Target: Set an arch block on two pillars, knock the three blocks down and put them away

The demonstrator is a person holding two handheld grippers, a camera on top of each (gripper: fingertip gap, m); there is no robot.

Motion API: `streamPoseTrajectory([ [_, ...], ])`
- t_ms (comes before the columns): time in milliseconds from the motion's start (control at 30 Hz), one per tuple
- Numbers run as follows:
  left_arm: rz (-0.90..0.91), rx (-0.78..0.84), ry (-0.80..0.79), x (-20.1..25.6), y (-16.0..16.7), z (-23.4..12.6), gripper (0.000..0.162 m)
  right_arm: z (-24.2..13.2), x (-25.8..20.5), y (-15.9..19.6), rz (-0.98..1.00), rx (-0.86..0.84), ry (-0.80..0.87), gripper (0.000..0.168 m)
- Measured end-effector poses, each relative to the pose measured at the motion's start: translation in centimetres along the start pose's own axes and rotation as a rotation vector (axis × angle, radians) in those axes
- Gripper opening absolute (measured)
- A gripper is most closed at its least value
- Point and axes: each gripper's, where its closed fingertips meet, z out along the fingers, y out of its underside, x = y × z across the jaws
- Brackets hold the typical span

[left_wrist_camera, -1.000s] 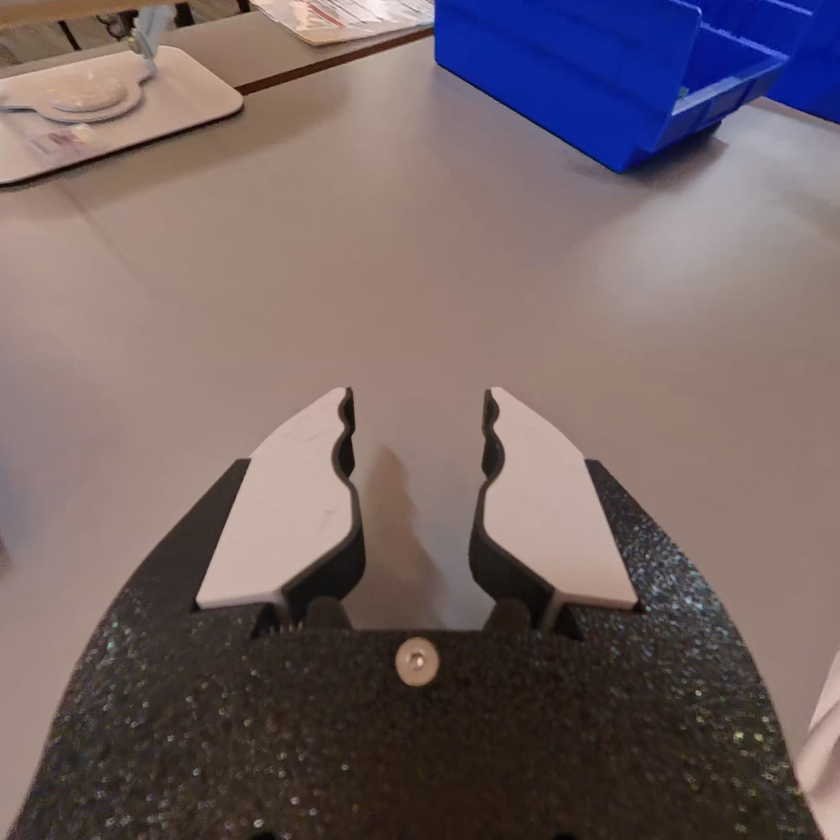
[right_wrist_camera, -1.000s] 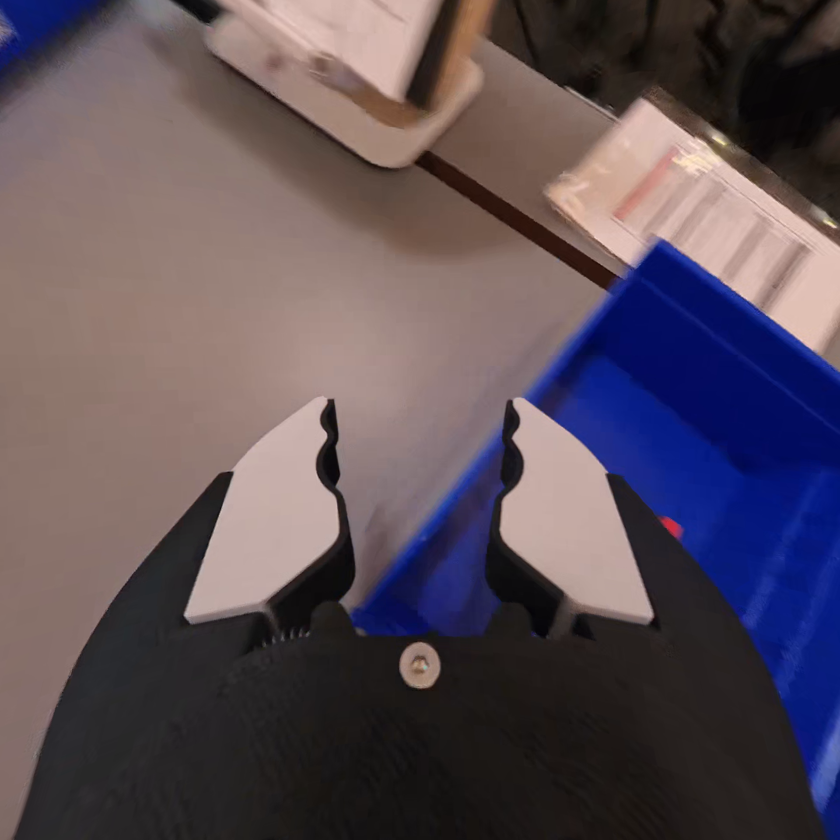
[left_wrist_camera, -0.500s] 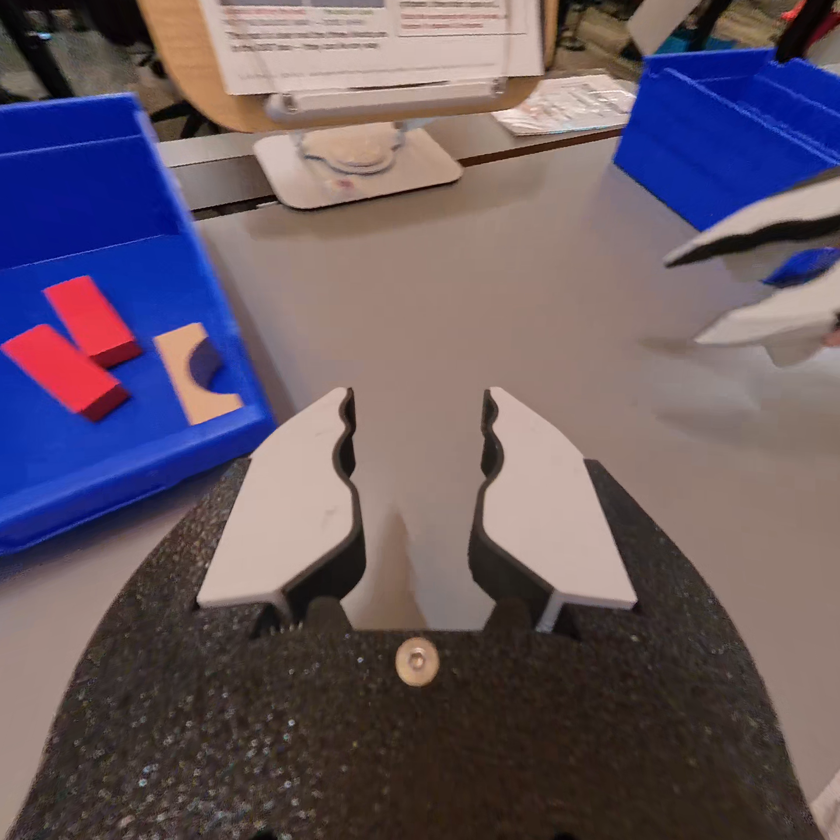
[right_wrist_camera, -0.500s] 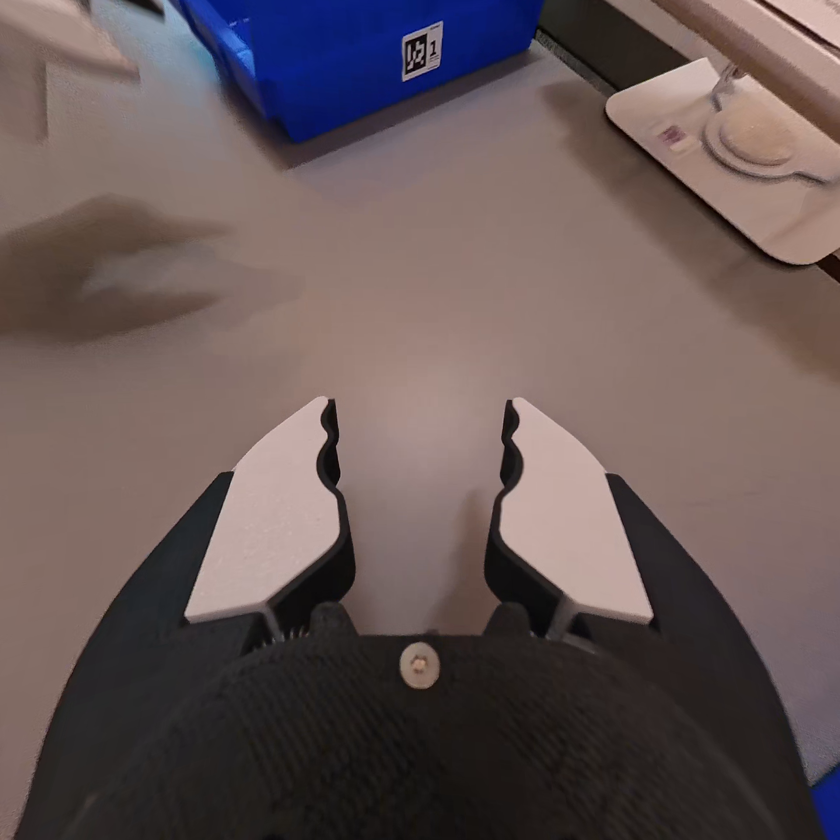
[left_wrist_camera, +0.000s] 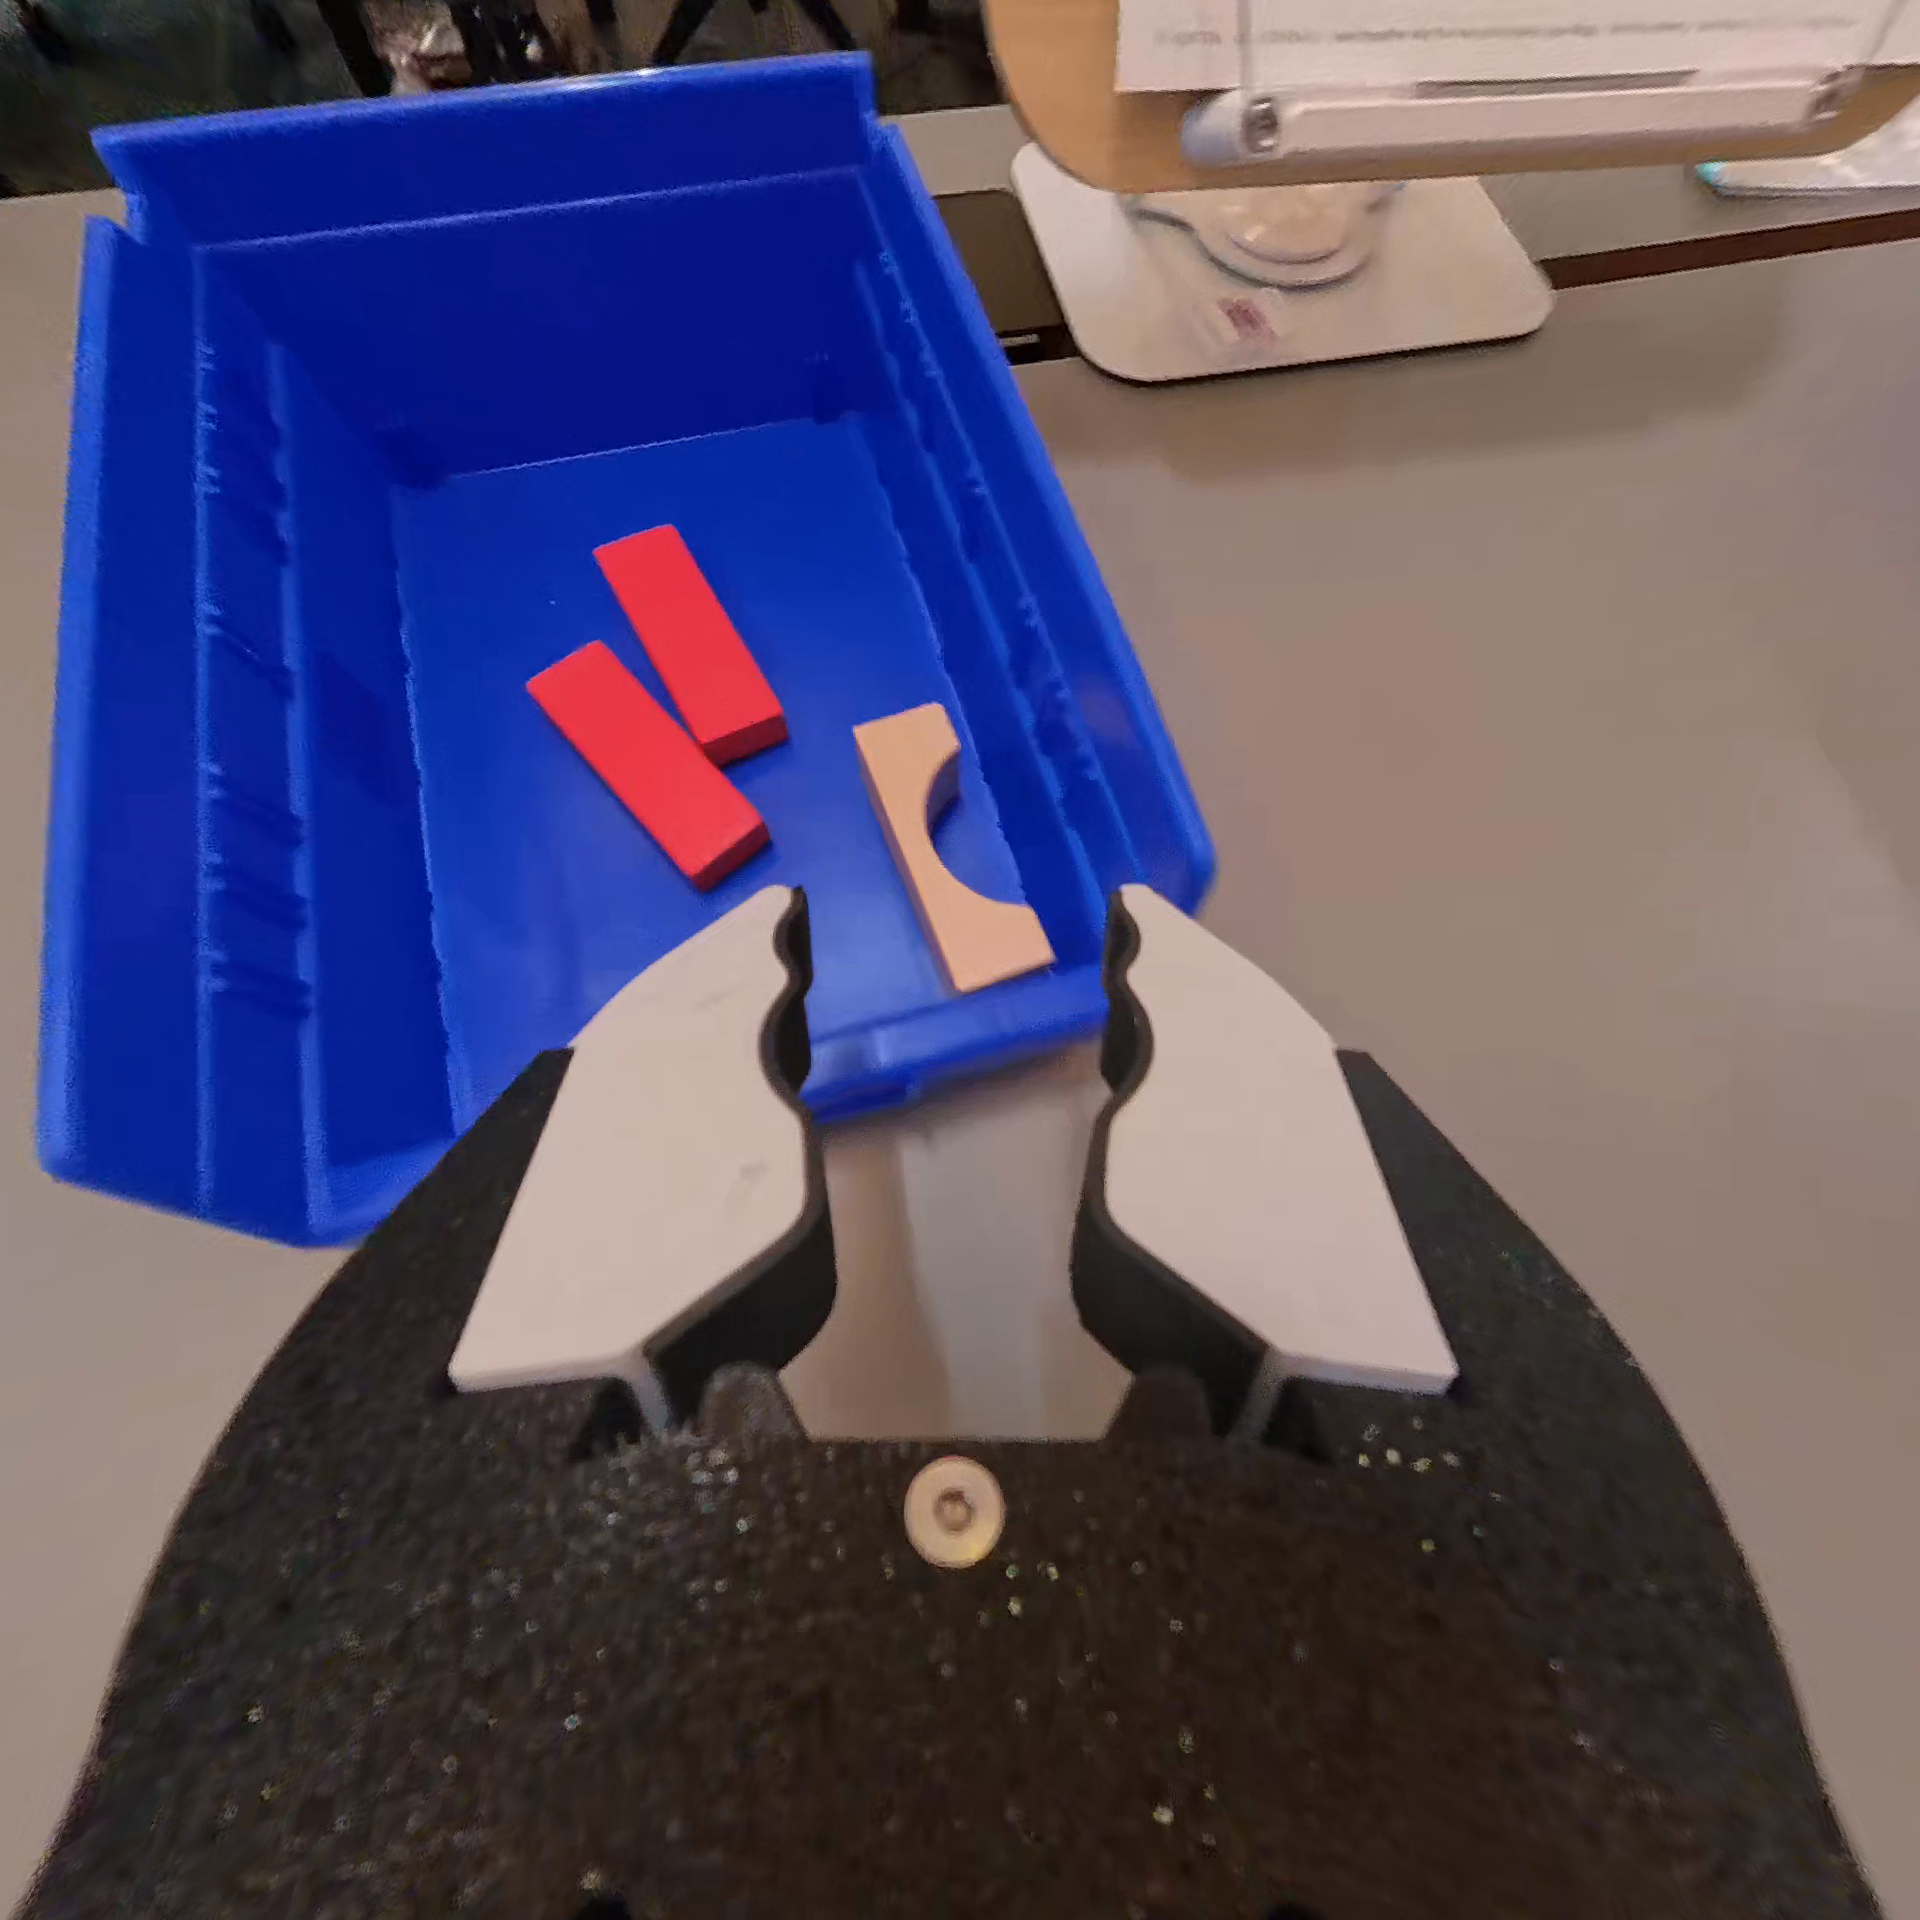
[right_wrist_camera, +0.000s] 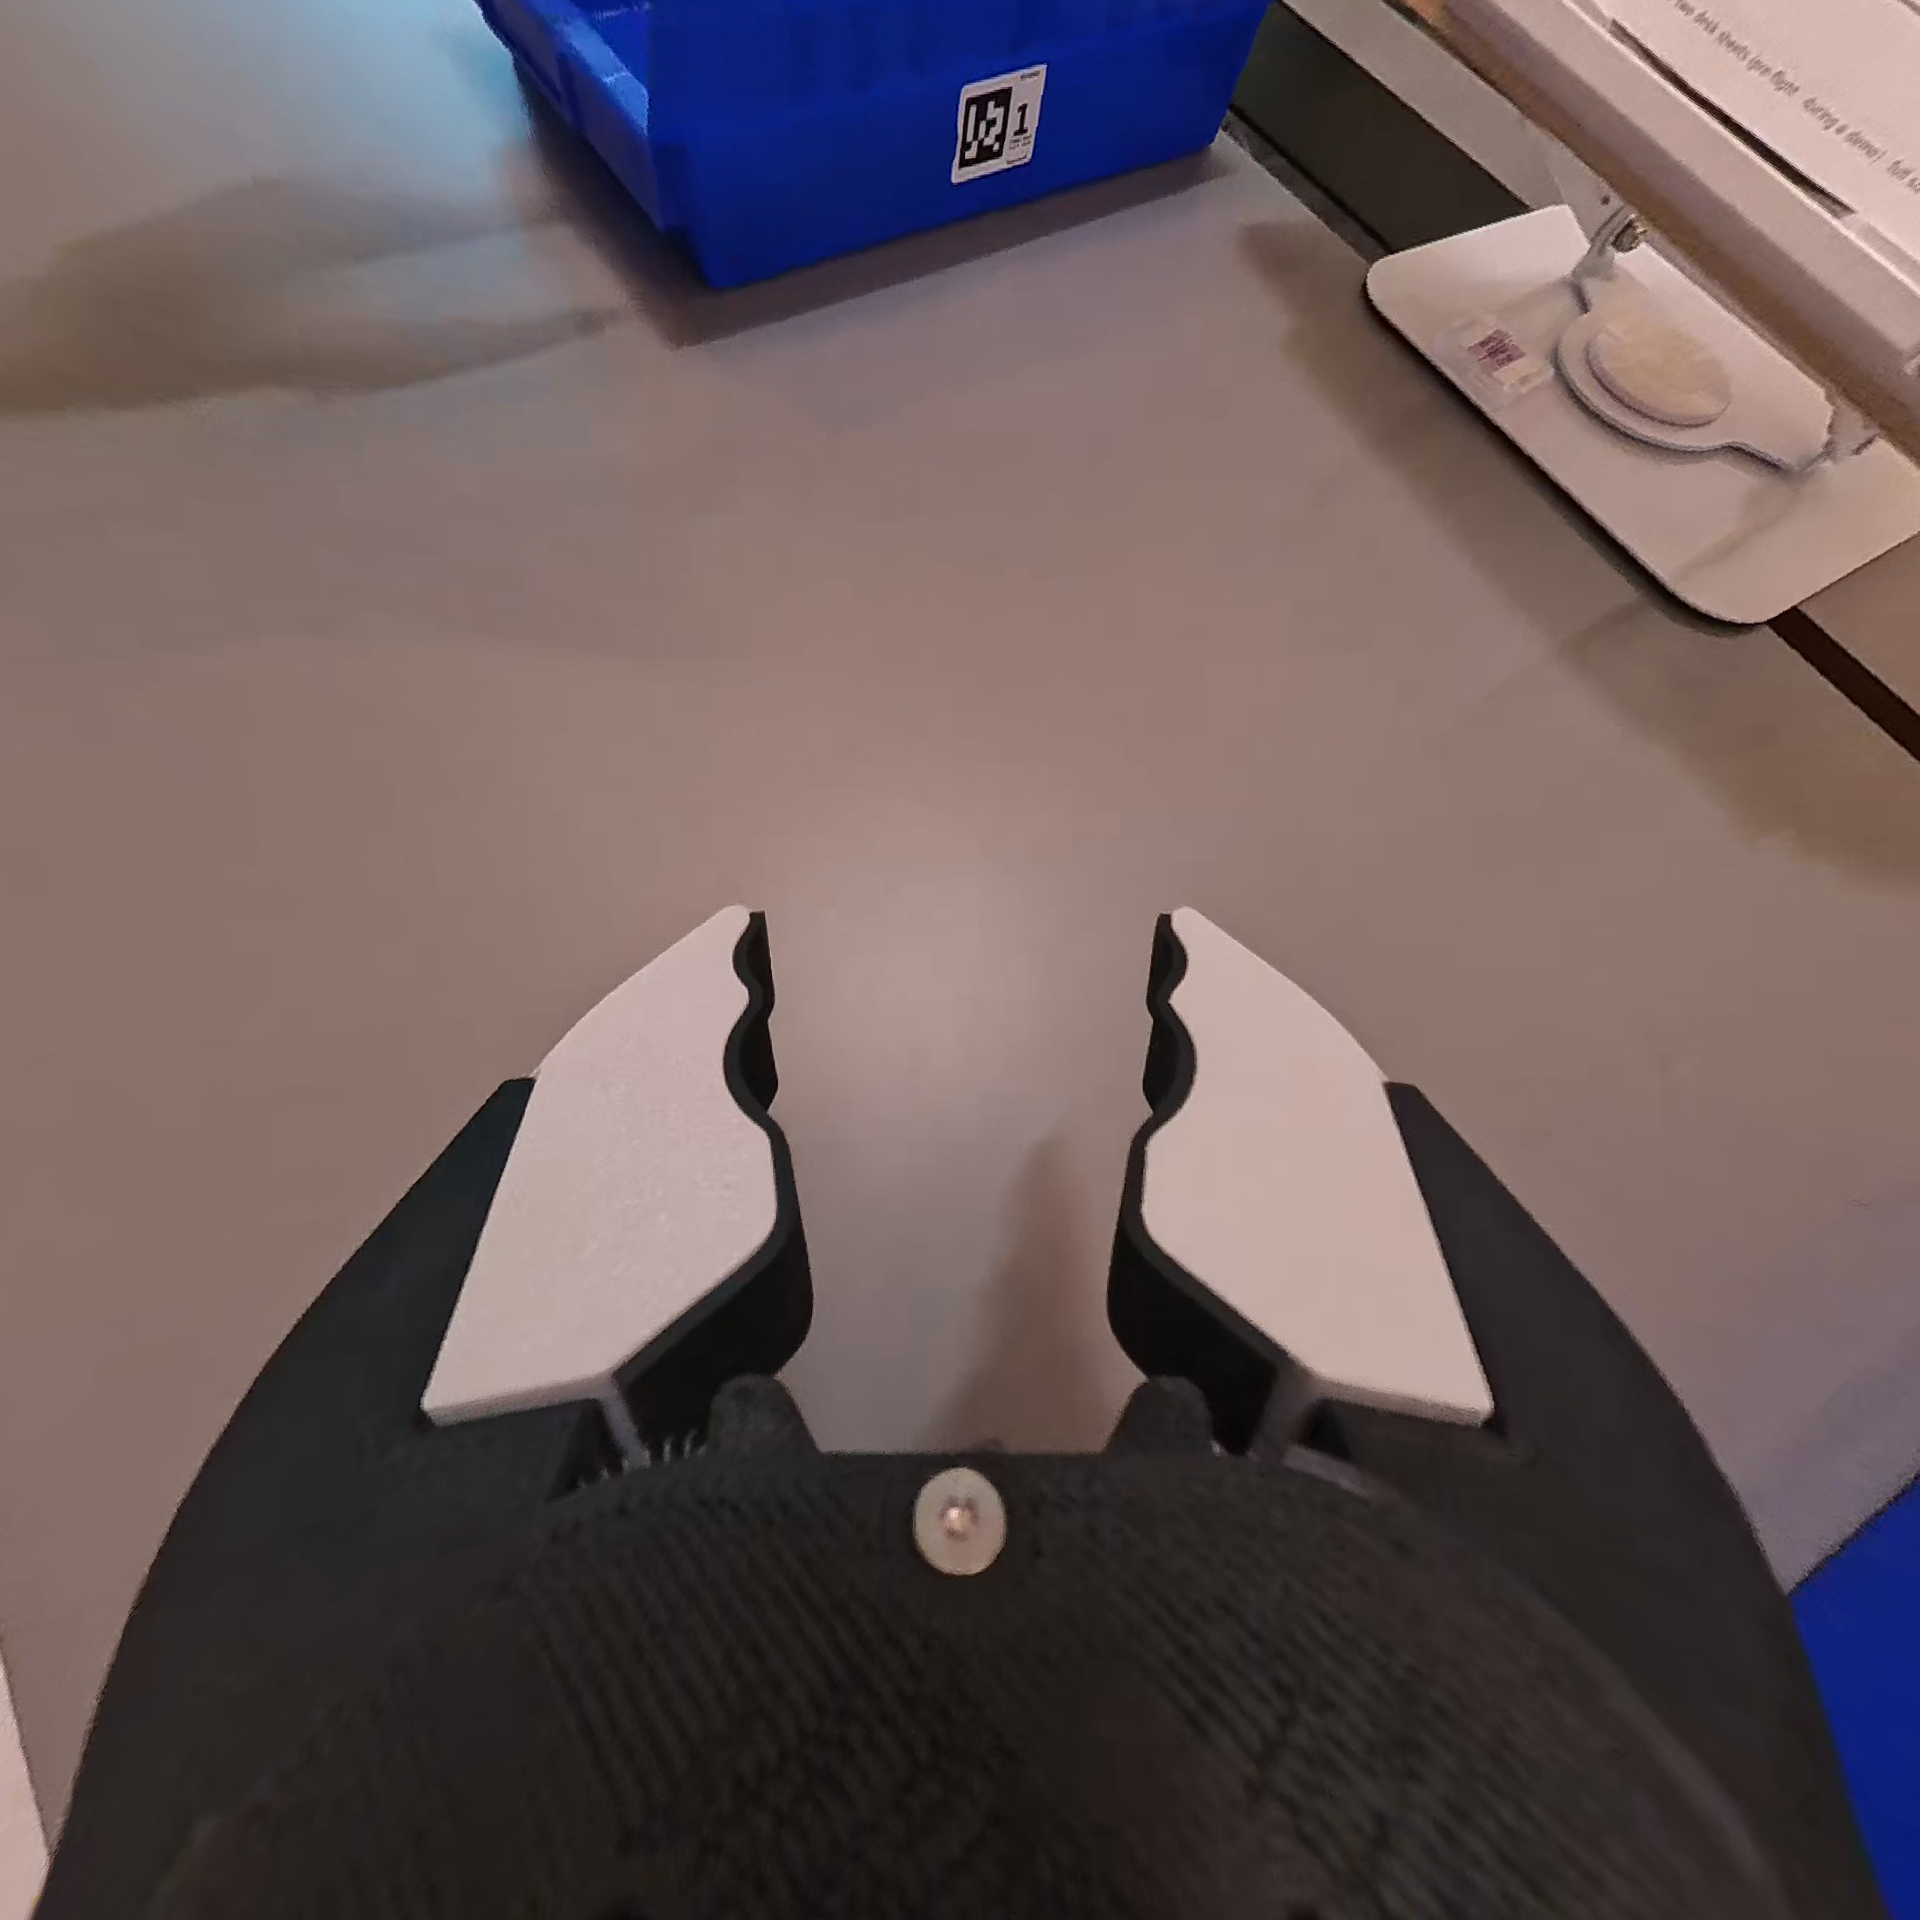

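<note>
My left gripper [left_wrist_camera: 951, 906] is open and empty, its tips over the near rim of a blue bin [left_wrist_camera: 239, 727]. In the bin lie two flat red blocks [left_wrist_camera: 686, 639] [left_wrist_camera: 644, 764] and a tan wooden block with a half-round notch [left_wrist_camera: 935, 847]; the tan block is nearest my fingertips. My right gripper [right_wrist_camera: 958, 920] is open and empty above the bare grey table [right_wrist_camera: 935, 644]. A blue bin with a black-and-white tag [right_wrist_camera: 831, 125] stands far ahead of it.
A white stand base [left_wrist_camera: 1288, 281] holding a wooden board with papers stands behind the bin on the right; it also shows in the right wrist view [right_wrist_camera: 1662, 416]. A blue corner [right_wrist_camera: 1860, 1621] shows at the right gripper's lower right.
The left gripper has swung left and come up to the bin with the blocks, which now lies right ahead. The right gripper has turned left off its bin and eased forward over the table.
</note>
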Motion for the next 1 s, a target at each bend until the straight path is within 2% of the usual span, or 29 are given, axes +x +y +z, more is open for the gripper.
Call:
streamPoseTrajectory([
  [233, -0.014, -0.264, -0.073, -4.9, -3.3, 7.2, 0.056, -1.3, 1.4, 0.5, 0.039, 0.016, 0.041, 0.070],
  [400, -0.039, -0.527, -0.118, -7.8, -2.1, 12.8, 0.056, -1.4, 2.2, 2.0, 0.068, -0.015, 0.049, 0.070],
  [533, -0.106, -0.594, -0.122, -8.8, -1.8, 15.8, 0.055, -1.6, 2.7, 3.2, 0.104, -0.030, 0.063, 0.070],
  [667, -0.121, -0.688, -0.151, -9.5, -0.1, 17.0, 0.051, -1.7, 2.8, 3.5, 0.125, -0.021, 0.057, 0.070],
  [733, -0.140, -0.666, -0.128, -9.3, 0.0, 17.3, 0.037, -1.6, 2.8, 3.5, 0.131, -0.011, 0.051, 0.070],
  [900, -0.116, -0.596, -0.025, -8.4, -0.3, 16.7, 0.034, -1.3, 2.4, 1.9, 0.155, 0.087, -0.003, 0.070],
  [1000, -0.091, -0.375, 0.069, -7.3, -4.1, 15.1, 0.034, -1.4, 2.0, -0.5, 0.147, 0.193, -0.061, 0.080],
])
